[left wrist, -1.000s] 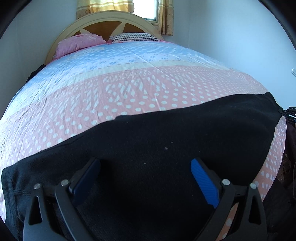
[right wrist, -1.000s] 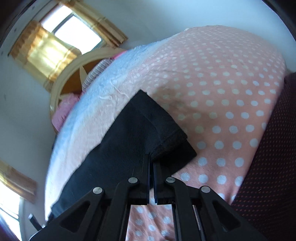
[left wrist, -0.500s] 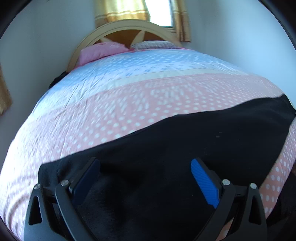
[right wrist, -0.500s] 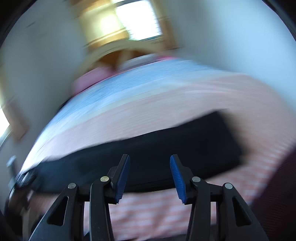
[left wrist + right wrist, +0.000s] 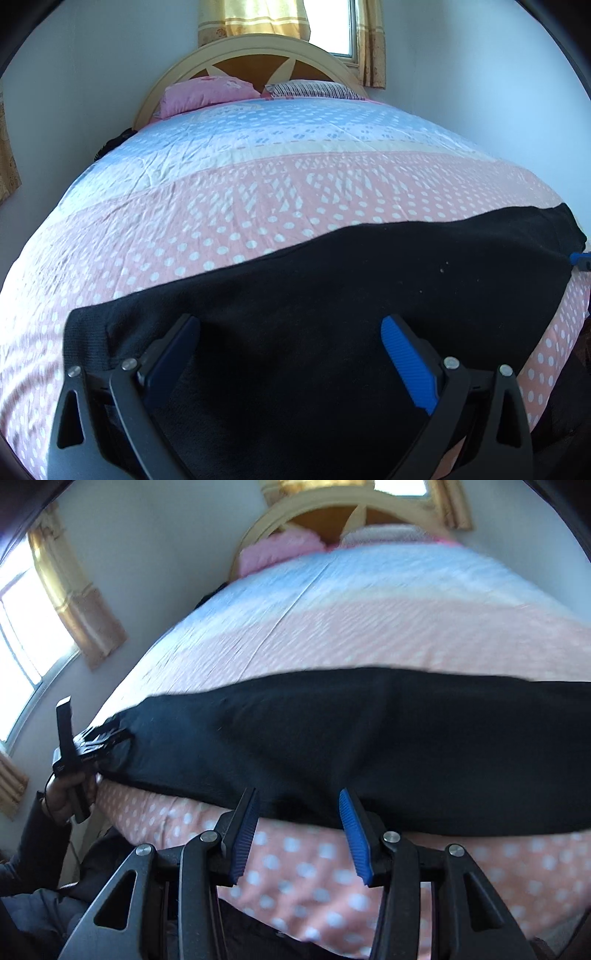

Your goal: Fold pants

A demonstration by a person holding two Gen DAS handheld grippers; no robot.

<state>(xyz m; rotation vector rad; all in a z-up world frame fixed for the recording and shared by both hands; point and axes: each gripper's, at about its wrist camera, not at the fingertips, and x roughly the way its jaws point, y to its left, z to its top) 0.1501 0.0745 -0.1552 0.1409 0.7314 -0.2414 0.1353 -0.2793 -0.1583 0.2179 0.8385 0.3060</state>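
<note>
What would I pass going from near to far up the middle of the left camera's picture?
Left gripper → black pants → pink dotted bedspread → blue bedspread band → pillows → headboard → window.

Black pants (flat) across bed

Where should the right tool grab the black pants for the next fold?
Probably the end of the black fabric pants at the right, coming in low from the near bed edge. They lie flat in a long band across the pink dotted bedspread, and the open right tool sits at their near hem.
</note>
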